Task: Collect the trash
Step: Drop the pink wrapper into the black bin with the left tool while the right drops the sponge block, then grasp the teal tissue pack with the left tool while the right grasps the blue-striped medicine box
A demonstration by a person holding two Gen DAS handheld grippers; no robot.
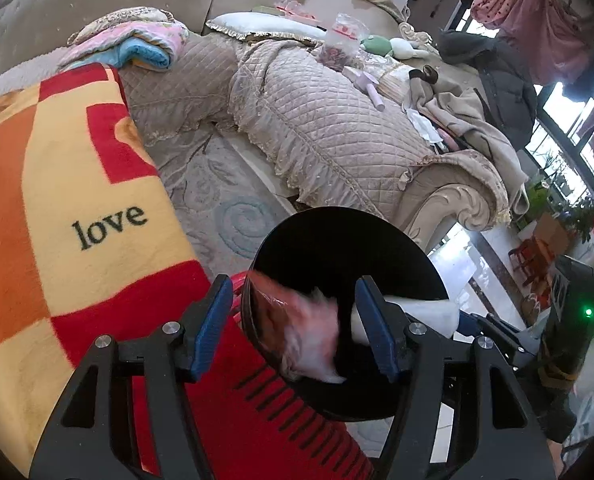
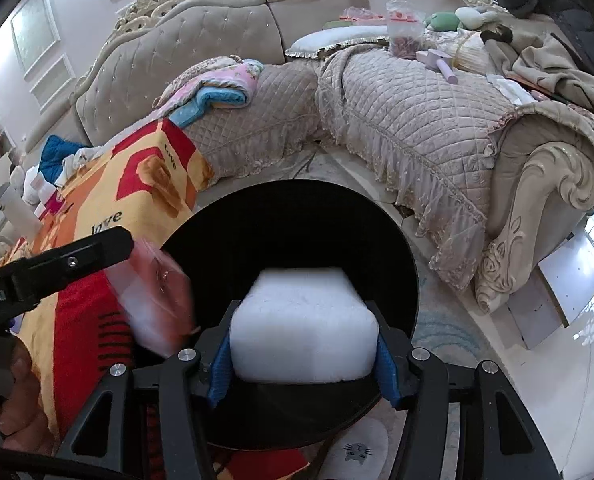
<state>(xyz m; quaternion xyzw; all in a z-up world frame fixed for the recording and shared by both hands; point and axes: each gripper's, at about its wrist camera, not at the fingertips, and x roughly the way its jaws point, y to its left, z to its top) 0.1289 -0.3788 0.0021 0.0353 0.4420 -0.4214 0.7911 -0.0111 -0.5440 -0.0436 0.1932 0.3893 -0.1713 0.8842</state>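
A black bin [image 2: 393,240] holds a white block [image 2: 303,328]; the blurred wrapper [image 1: 301,328] looks pinkish-red. The blanket [image 1: 77,184] is checked orange, yellow and red; sofa covers [image 2: 417,120] quilted beige.

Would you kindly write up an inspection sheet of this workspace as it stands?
Surface: patterned blanket printed "love", beside the bin.
Job's things: black bin, open mouth; white foam block above it; pink wrapper, blurred, at the bin's mouth.
Clutter: folded blankets, snack bag, plush toy and clothes on the sofa.
Grippers: left gripper open, wrapper loose between its fingers; right gripper shut on the foam block.
Cables: nothing seen.
Surroundings: patterned rug, glossy floor, windows.
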